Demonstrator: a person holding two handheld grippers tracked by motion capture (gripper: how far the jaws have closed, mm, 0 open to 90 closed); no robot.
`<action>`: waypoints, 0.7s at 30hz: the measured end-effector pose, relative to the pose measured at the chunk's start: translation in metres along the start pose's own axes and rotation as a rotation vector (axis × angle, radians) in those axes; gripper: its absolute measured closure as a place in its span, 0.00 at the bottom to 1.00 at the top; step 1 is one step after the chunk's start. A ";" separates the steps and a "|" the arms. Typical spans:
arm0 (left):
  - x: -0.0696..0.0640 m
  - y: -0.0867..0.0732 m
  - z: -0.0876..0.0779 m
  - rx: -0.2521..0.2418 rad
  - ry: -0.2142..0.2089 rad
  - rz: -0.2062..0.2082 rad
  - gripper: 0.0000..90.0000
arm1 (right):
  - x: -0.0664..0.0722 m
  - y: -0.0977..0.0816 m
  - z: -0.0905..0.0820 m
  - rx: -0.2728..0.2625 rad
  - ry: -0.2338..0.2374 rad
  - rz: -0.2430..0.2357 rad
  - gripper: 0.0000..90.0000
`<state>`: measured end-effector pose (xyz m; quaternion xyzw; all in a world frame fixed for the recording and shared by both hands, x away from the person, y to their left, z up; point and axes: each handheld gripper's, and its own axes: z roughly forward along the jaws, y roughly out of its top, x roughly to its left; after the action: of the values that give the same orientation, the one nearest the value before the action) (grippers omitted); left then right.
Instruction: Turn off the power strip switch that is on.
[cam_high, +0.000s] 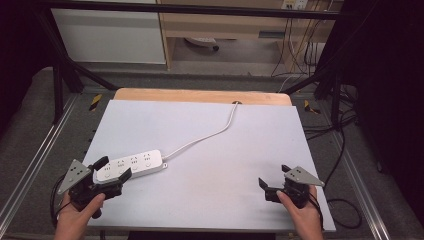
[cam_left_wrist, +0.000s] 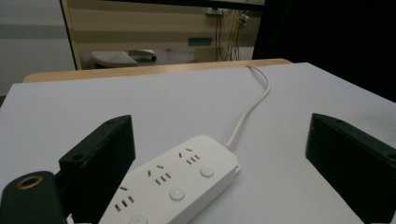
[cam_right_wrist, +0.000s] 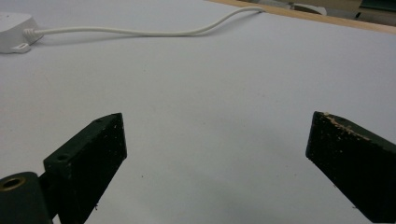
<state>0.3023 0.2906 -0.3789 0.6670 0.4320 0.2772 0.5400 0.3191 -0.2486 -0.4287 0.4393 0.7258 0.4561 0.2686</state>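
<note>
At the near left of the table (cam_high: 210, 130), I hold the left gripper (cam_high: 113, 168) with its jaws spread wide around the near end of the white power strip (cam_high: 131, 164), neither jaw touching it in the left gripper view. The strip's cord (cam_high: 210, 134) runs to the far edge. My right gripper (cam_high: 273, 178), jaws also released, hovers over bare tabletop, well apart from the strip.
</note>
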 end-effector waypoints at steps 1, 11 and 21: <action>-0.001 0.003 0.003 0.003 0.002 0.003 0.09 | 0.000 0.000 0.000 -0.002 0.002 -0.002 0.05; -0.007 0.024 0.035 0.045 0.011 0.019 0.07 | -0.003 0.000 -0.002 -0.004 0.002 -0.004 0.05; 0.001 0.018 0.051 0.076 0.100 -0.005 0.08 | -0.004 -0.001 -0.001 0.005 -0.001 0.003 0.05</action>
<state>0.3505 0.2656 -0.3751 0.6713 0.4704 0.2921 0.4928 0.3198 -0.2530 -0.4294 0.4411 0.7264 0.4544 0.2671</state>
